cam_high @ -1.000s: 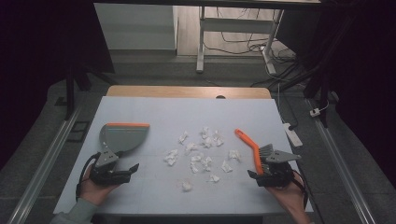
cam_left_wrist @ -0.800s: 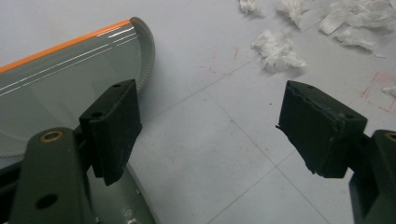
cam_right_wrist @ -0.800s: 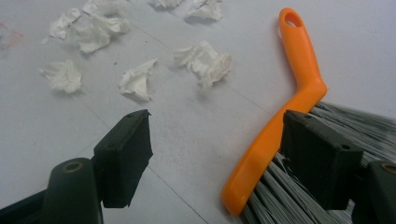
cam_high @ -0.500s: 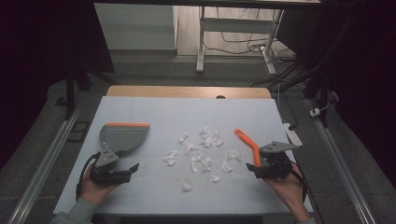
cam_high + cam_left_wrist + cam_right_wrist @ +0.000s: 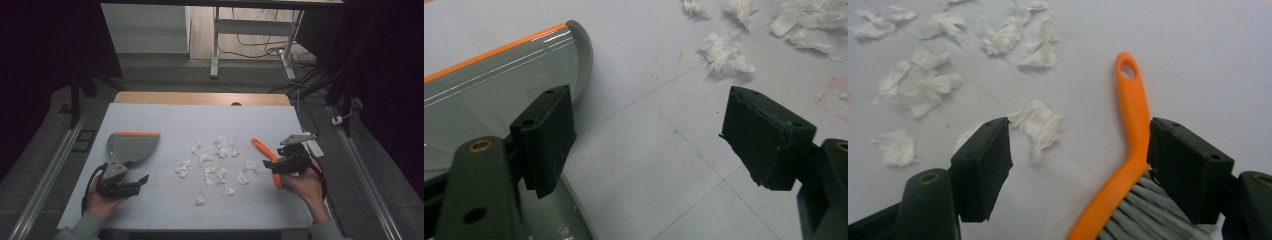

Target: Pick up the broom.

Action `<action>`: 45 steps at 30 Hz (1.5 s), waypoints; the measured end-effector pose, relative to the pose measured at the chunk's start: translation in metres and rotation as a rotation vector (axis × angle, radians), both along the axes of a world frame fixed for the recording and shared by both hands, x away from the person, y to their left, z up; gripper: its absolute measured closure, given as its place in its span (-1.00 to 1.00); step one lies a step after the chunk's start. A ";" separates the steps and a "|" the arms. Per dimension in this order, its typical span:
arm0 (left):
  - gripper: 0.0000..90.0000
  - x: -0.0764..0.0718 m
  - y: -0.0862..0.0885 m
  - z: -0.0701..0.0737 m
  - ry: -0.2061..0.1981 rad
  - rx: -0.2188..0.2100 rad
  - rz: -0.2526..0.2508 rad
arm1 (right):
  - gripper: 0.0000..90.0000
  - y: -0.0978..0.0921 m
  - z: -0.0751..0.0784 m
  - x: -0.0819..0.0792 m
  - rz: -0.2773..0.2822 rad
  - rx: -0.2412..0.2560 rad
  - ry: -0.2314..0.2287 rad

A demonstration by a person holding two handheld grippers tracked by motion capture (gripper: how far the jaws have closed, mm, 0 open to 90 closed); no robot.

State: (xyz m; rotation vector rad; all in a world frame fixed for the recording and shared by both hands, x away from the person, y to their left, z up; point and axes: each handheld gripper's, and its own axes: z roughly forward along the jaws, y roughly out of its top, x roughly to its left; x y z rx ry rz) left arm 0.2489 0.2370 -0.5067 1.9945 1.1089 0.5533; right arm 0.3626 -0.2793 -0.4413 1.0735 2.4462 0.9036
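Observation:
A grey dustpan [image 5: 131, 146] with an orange edge lies at the table's left. My left gripper [image 5: 138, 183] sits open just in front of it. In the left gripper view my left gripper [image 5: 649, 120] has its jaws wide apart over bare table, with the dustpan [image 5: 494, 95] beside the left jaw. An orange-handled brush [image 5: 265, 159] lies at the right. My right gripper [image 5: 273, 163] is open over it. In the right gripper view the brush handle [image 5: 1131, 102] runs between the jaws of my right gripper [image 5: 1078, 145], close to the right one, untouched by the left.
Several crumpled white paper scraps [image 5: 215, 162] are scattered across the middle of the pale table [image 5: 165, 117]. One scrap [image 5: 1040, 124] lies just ahead of the right gripper's left jaw, and another scrap [image 5: 725, 54] lies ahead of the left gripper.
My right gripper has moved forward, away from the person, onto the brush's bristle end. The left gripper, dustpan and scraps have stayed put.

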 end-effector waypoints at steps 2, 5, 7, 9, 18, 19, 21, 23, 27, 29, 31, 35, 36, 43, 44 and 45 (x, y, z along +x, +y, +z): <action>-0.52 0.000 -0.001 0.000 -0.002 0.001 -0.007 | -0.43 0.000 0.001 0.008 -0.015 -0.015 0.012; -0.52 0.000 -0.001 0.000 -0.003 0.003 -0.016 | -0.43 0.000 0.001 0.022 -0.032 -0.033 0.052; -0.52 -0.001 -0.002 0.000 -0.005 0.006 -0.017 | -0.43 0.000 0.000 0.030 -0.045 -0.049 0.075; -0.52 -0.001 -0.001 0.000 -0.005 0.005 -0.018 | -0.42 -0.001 -0.001 0.040 -0.064 -0.061 0.097; -0.52 0.000 -0.002 -0.001 -0.006 0.009 -0.019 | -0.36 -0.001 -0.024 0.070 -0.090 -0.145 0.251; -0.52 0.000 -0.003 -0.001 -0.004 0.011 -0.019 | -0.35 0.000 -0.026 0.071 -0.091 -0.159 0.258; -0.52 0.000 -0.003 -0.002 -0.003 0.013 -0.019 | -0.31 0.000 -0.030 0.073 -0.100 -0.186 0.258; -0.52 0.000 -0.003 -0.002 -0.003 0.014 -0.018 | -0.29 0.001 -0.033 0.075 -0.103 -0.195 0.274; -0.52 0.000 -0.003 -0.001 -0.006 0.014 -0.018 | -0.22 0.003 -0.039 0.079 -0.110 -0.214 0.297; -0.52 0.000 -0.003 -0.001 -0.007 0.014 -0.017 | -0.13 0.004 -0.042 0.080 -0.116 -0.221 0.312; -0.52 0.000 -0.003 -0.001 -0.005 0.013 -0.015 | -0.07 0.005 -0.045 0.081 -0.119 -0.219 0.323; -0.52 0.000 -0.002 -0.001 -0.006 0.012 -0.013 | 0.16 0.006 -0.047 0.081 -0.127 -0.253 0.325; -0.52 0.000 -0.002 -0.001 -0.007 0.011 -0.014 | 0.20 0.006 -0.048 0.081 -0.125 -0.254 0.334; -0.52 0.000 -0.003 -0.001 -0.008 0.014 -0.012 | 0.53 0.009 -0.047 0.080 -0.147 -0.264 0.332; -0.52 0.000 -0.002 -0.001 -0.009 0.014 -0.011 | 0.53 0.009 -0.047 0.080 -0.146 -0.263 0.332; -0.52 -0.001 -0.002 -0.001 -0.010 0.014 -0.011 | 0.53 0.008 -0.047 0.080 -0.149 -0.257 0.334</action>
